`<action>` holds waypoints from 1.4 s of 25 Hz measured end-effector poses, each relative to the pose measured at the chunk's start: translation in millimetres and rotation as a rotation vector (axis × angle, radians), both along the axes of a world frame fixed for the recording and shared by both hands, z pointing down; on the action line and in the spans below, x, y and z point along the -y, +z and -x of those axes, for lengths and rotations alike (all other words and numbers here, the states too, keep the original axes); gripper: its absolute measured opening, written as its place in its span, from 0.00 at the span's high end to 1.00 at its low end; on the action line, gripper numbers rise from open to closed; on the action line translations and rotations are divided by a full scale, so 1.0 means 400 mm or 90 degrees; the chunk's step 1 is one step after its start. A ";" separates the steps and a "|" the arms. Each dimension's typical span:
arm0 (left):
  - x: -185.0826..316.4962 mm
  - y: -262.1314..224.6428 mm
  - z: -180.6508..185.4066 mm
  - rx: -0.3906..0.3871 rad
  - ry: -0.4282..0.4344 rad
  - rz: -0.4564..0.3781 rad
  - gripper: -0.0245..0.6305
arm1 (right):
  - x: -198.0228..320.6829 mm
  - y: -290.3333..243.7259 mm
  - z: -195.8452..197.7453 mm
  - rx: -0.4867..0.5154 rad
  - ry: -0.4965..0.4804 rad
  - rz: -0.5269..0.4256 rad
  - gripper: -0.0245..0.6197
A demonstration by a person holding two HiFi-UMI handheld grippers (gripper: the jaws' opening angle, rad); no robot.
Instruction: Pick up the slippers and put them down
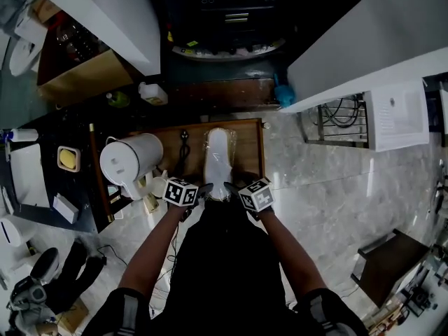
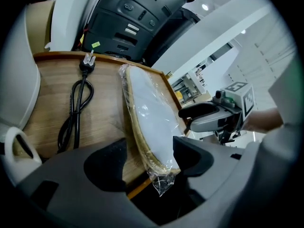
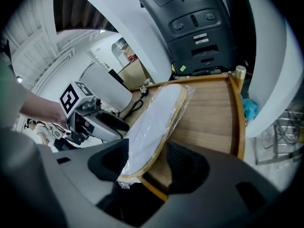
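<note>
A pair of white slippers (image 1: 218, 161) with tan soles, sealed in clear plastic, lies lengthwise on a wooden tray table (image 1: 248, 145), its heel end hanging over the near edge. My left gripper (image 1: 204, 190) stands open around that heel (image 2: 149, 118): bare wood shows between its left pad and the sole, while its right pad sits against the wrap. My right gripper (image 1: 232, 189) comes in from the other side, its pads closed on the same heel end (image 3: 152, 127). Each gripper shows in the other's view, right gripper (image 2: 213, 115) and left gripper (image 3: 95, 120).
A black power cord (image 1: 183, 149) with its plug lies on the tray left of the slippers. A white kettle (image 1: 133, 158) stands at the tray's left edge. A dark machine (image 1: 224, 19) sits beyond the tray, between white counters. Marble floor spreads to the right.
</note>
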State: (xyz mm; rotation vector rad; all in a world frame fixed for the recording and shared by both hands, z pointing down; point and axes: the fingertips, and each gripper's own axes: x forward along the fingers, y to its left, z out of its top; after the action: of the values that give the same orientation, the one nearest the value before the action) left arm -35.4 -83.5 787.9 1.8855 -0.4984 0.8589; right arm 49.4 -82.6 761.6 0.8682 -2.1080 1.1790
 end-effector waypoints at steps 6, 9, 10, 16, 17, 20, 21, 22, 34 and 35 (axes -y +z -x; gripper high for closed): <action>0.019 -0.063 -0.008 -0.025 -0.011 -0.031 0.51 | -0.014 -0.057 -0.006 0.034 0.008 -0.018 0.63; 0.015 -0.091 -0.025 -0.048 -0.011 -0.043 0.51 | -0.023 -0.075 -0.003 0.033 0.008 -0.030 0.71; 0.012 -0.100 -0.029 -0.054 -0.010 -0.048 0.51 | -0.025 -0.081 -0.001 0.032 0.009 -0.034 0.73; -0.011 -0.176 -0.056 -0.117 -0.029 -0.053 0.53 | -0.047 -0.121 0.016 0.037 0.014 -0.044 0.79; -0.014 -0.190 -0.060 -0.130 -0.037 -0.053 0.54 | -0.052 -0.127 0.019 0.040 0.017 -0.045 0.79; -0.029 -0.218 -0.064 -0.150 -0.044 -0.060 0.58 | -0.068 -0.143 0.027 0.044 0.024 -0.048 0.81; -0.035 -0.225 -0.064 -0.154 -0.043 -0.061 0.59 | -0.073 -0.149 0.029 0.045 0.026 -0.050 0.83; -0.042 -0.231 -0.065 -0.158 -0.041 -0.061 0.60 | -0.076 -0.157 0.029 0.046 0.026 -0.053 0.84; -0.076 -0.344 -0.060 -0.233 -0.045 -0.085 0.83 | -0.088 -0.270 0.031 0.033 0.003 -0.115 0.91; -0.076 -0.353 -0.056 -0.239 -0.050 -0.089 0.87 | -0.091 -0.281 0.034 0.032 0.001 -0.121 0.92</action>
State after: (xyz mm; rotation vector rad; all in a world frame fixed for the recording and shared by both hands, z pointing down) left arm -13.0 -53.1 646.9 2.0797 -0.4039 0.4119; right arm 35.8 -46.4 649.1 0.9326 -2.2890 1.0225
